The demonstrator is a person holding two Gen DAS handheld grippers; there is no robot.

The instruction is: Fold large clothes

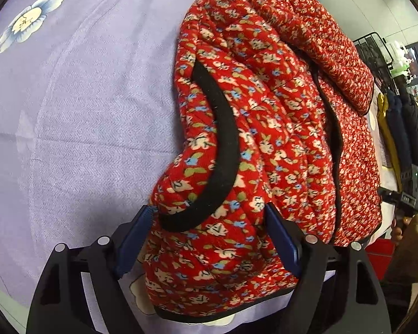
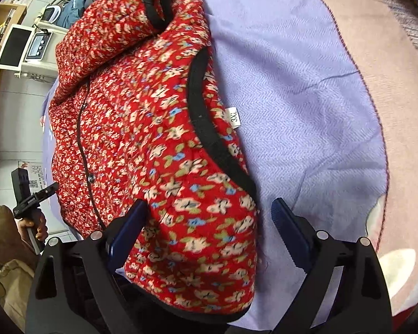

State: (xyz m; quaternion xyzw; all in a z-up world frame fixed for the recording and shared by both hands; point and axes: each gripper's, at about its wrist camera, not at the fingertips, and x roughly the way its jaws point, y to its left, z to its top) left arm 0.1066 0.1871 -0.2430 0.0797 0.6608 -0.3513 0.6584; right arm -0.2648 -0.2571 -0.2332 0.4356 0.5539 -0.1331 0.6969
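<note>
jacket (image 1: pixel 264 128) bulk could slip from the left hand-held gripper (image 1: pixel 209 236), pinched wide, and the half-open, unclamped right hand-held gripper (image 2: pixel 209 239).

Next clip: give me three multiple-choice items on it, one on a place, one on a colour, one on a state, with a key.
1. The red floral jacket lies on:
A. a lilac flowered sheet
B. a wooden floor
C. a wire rack

2. The jacket's edge trim is:
A. white
B. black
C. yellow

3. The right hand-held gripper is:
A. shut on the size tag
B. shut on nothing
C. open, one finger clear of the cloth

Key: 1 A, the lilac flowered sheet spreads beside it. 2 B, a black band rims the cloth. 3 C, sheet shows beside its outer finger.
</note>
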